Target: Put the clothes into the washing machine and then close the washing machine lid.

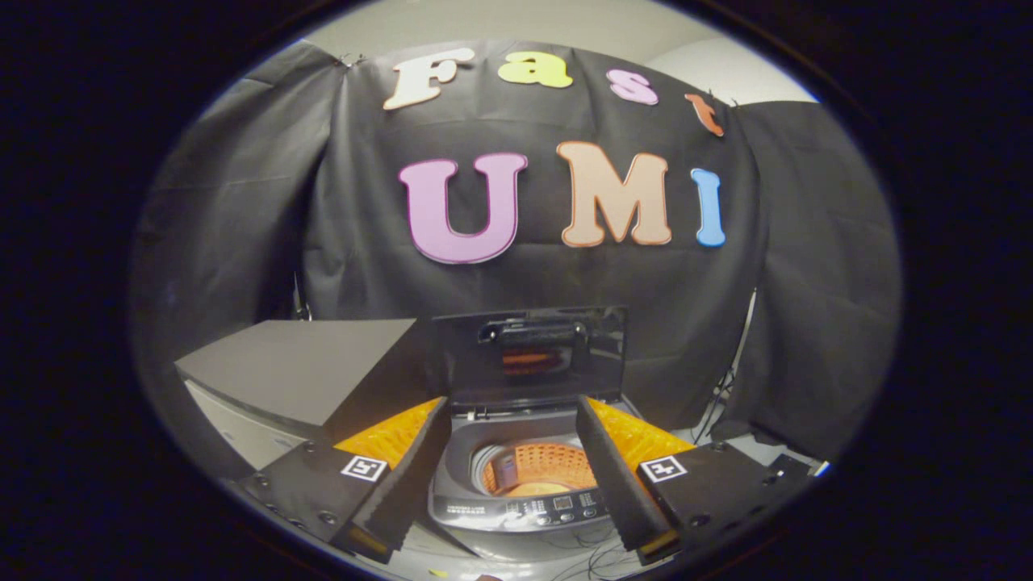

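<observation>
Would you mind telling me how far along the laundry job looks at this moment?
The washing machine has its lid standing upright and open. The drum between the fingers looks orange inside; whether clothes lie in it I cannot tell. The tool is open and holds nothing, aimed at the drum. Closing the lid is still left.

gripper (512, 436) fingers spread wide, holding nothing

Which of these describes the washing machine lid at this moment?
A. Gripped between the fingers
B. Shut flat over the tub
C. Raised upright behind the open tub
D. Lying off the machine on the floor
C: the lid stands upright behind the washing machine, the tub is exposed below it, and the gripper is open, holding nothing.
</observation>
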A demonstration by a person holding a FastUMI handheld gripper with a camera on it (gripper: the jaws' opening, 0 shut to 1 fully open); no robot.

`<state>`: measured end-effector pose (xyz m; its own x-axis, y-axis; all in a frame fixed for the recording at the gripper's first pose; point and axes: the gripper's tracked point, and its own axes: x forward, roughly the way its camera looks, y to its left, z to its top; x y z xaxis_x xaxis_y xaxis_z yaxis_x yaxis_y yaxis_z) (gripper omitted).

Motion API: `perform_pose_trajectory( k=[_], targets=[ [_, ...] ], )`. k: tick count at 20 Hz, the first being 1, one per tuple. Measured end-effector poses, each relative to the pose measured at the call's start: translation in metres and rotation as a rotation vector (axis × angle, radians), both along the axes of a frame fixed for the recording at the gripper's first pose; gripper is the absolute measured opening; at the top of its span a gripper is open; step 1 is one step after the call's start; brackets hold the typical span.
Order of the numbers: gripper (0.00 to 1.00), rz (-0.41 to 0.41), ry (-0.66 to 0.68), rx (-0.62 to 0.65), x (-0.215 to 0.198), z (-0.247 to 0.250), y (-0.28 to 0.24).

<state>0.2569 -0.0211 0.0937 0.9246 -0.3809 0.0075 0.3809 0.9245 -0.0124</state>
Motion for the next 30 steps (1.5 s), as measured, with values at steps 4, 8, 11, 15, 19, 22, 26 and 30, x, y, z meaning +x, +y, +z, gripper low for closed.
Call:
perform_pose_trajectory(
  k=[4, 8, 11, 15, 19, 22, 26, 30],
  targets=[
    [0.98, -0.016, -0.084, 0.013, 0.014, 0.013, -0.015],
    [0.97, -0.022, -0.113, -0.023, 0.044, 0.033, -0.031],
    [0.97, 0.006, -0.120, -0.035, 0.079, 0.048, -0.040],
    [0.97, 0.041, -0.075, -0.069, 0.128, 0.054, -0.055],
    [0.97, 0.081, -0.006, -0.079, 0.179, 0.053, -0.074],
    [0.98, 0.059, 0.025, -0.081, 0.211, 0.052, -0.098],
    [0.98, 0.057, 0.030, -0.035, 0.247, 0.054, -0.119],
    [0.98, 0.128, 0.125, 0.011, 0.285, 0.037, -0.125]
  ],
)
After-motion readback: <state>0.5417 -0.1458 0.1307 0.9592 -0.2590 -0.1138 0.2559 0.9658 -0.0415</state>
